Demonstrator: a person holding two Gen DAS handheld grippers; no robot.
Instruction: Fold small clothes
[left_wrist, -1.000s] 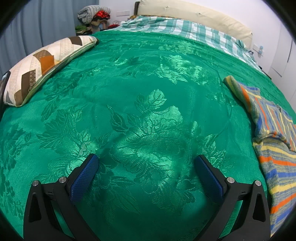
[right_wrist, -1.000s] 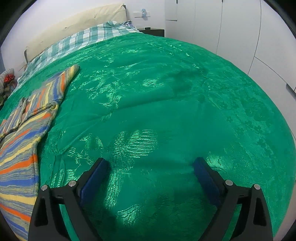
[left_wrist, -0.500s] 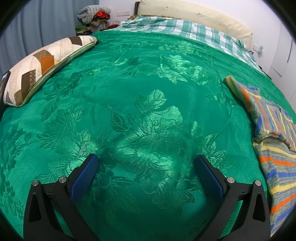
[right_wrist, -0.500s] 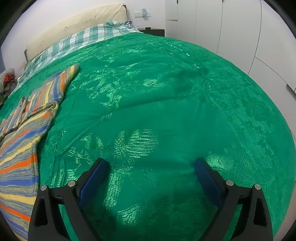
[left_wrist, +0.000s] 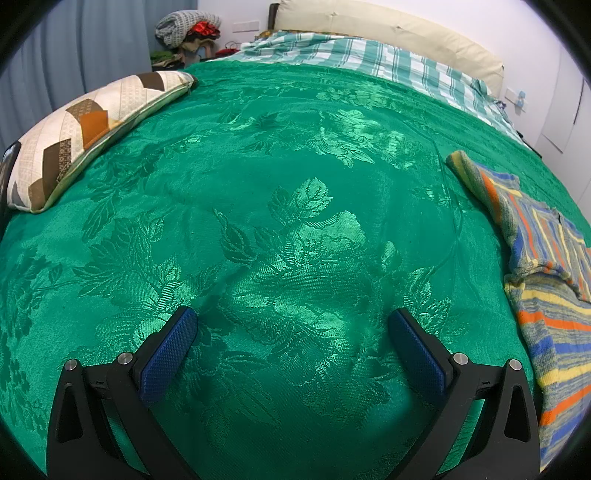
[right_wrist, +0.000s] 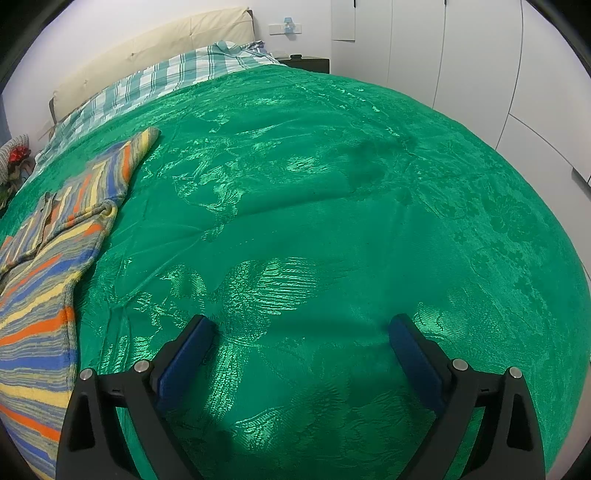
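In the left wrist view, the left gripper (left_wrist: 291, 328) hangs low over the green bedspread (left_wrist: 258, 192), fingers spread and holding nothing, with the striped garment (left_wrist: 546, 280) lying off to its right. In the right wrist view, the right gripper (right_wrist: 301, 332) hovers likewise with fingers spread wide, the striped garment (right_wrist: 48, 280) flat on the bedspread (right_wrist: 332, 206) to its left.

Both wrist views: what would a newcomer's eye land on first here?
The shiny green floral bedspread fills both views. Next comes the bright striped knit garment, lying partly folded between the two tongs, at the right edge of the left view and the left edge of the right view. Both the left tongs and right tongs hang open and empty over bare bedspread; a patchwork pillow lies far left.
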